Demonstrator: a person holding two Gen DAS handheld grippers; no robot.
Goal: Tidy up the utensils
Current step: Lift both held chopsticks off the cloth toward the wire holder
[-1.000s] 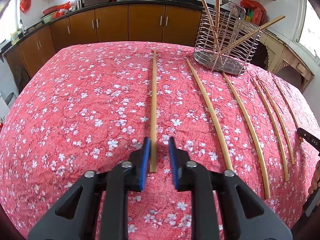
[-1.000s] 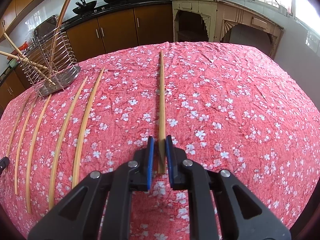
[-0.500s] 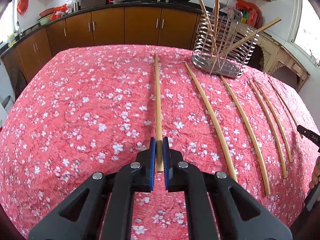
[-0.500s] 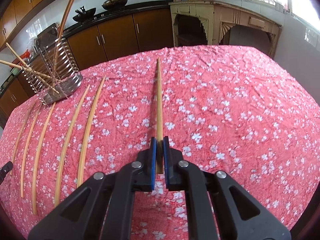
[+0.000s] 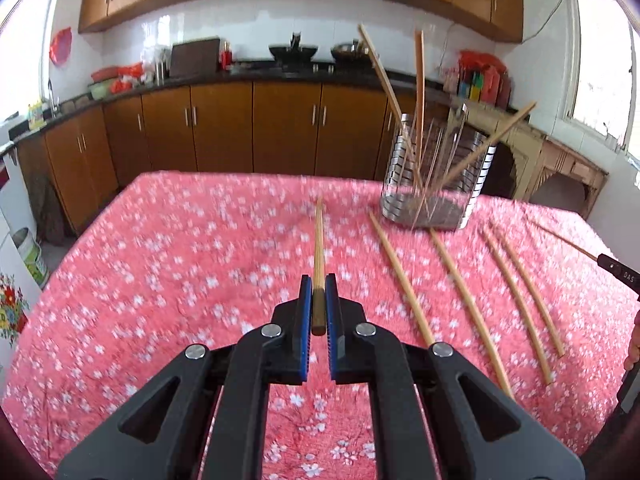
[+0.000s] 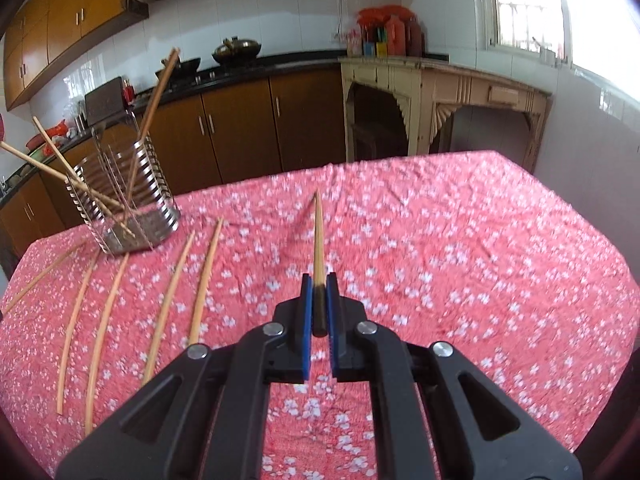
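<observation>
— So, the left wrist view first: what is the left hand-held gripper (image 5: 319,294) doing?

— Its blue pads (image 5: 306,300) are pinched on the near end of a chopstick (image 5: 319,248), which runs straight ahead from it and looks lifted off the red flowered cloth of the bench (image 5: 160,264).

— And the rest of the chopsticks?

— Four loose sticks (image 5: 404,284) lie on the cloth ahead and to the right of the gripper, side by side. Beyond them, further ahead to the right, stands a wire holder (image 5: 436,184) with three sticks leaning out of it. At the far right edge a dark tip of the other tool (image 5: 618,274) shows, with another stick running from it.

— Now the right wrist view.

— Much the same. The right hand-held gripper (image 6: 319,294) is clamped on the dark butt of its own chopstick (image 6: 318,240), which points straight ahead and tapers to a tip above the cloth (image 6: 460,260).

— Where is the holder from there?

— Ahead and well to the left, the holder (image 6: 132,204) sits on the bench with sticks fanning out of its top. Between it and the gripper, to the left, lie four loose chopsticks (image 6: 168,300) in a row, and a fifth one (image 6: 44,276) lies slanted at the far left.
</observation>
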